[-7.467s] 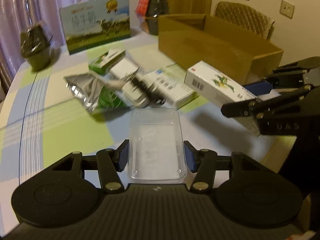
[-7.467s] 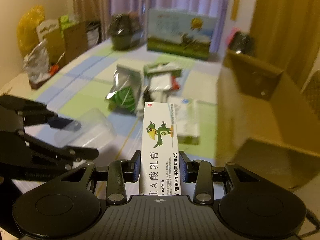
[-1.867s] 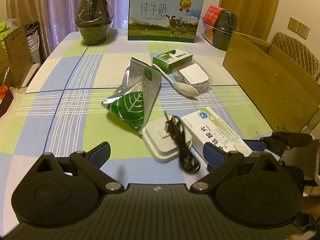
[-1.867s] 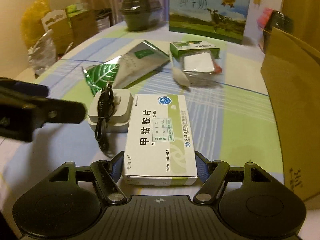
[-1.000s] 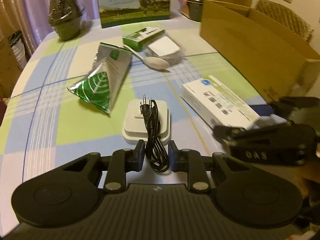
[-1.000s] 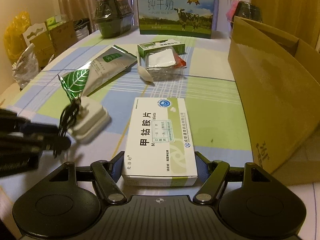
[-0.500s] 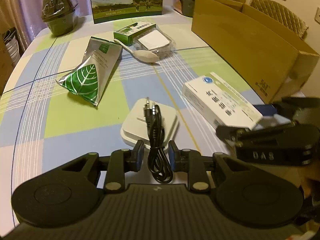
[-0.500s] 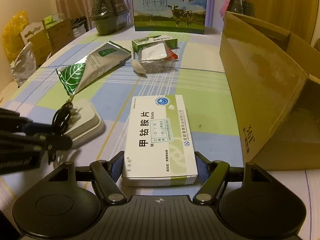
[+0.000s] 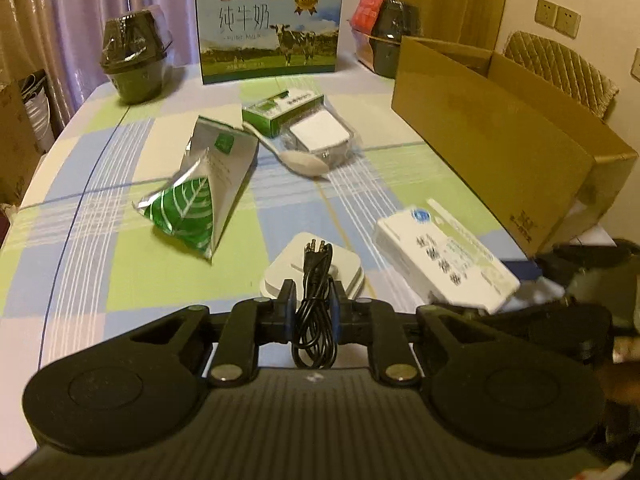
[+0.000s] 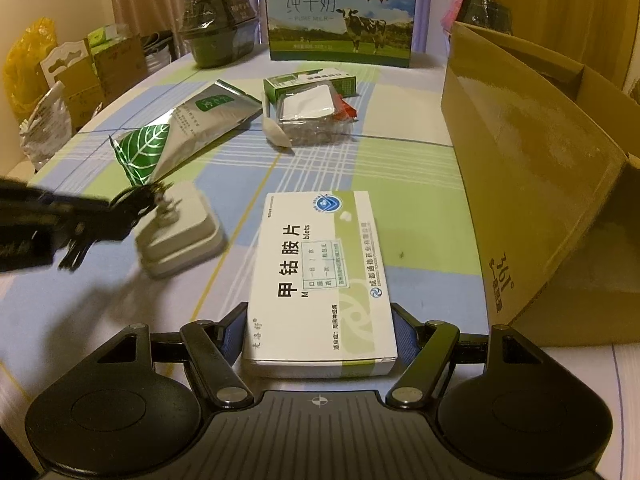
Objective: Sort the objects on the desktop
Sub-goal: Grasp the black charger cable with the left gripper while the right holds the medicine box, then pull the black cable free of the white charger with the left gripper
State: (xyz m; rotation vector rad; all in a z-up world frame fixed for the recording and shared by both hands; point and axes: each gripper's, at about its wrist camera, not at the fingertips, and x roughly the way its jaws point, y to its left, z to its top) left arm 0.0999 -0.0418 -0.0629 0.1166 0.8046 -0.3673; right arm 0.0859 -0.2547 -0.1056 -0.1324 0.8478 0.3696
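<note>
Fingers (image 9: 289, 300) around black cable (image 9: 314, 312)

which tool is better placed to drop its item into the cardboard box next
Right, probably. The right tool is shut on the white medicine box, and the open cardboard box stands right beside it. The left tool, shut on the black cable, is farther from the box.

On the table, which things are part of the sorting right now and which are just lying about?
In hand now:
left gripper shut on the black cable
right gripper shut on the white medicine box
cardboard box, open, probably the destination

Lying about:
foil pouch
spoon
milk carton
white adapter
</note>
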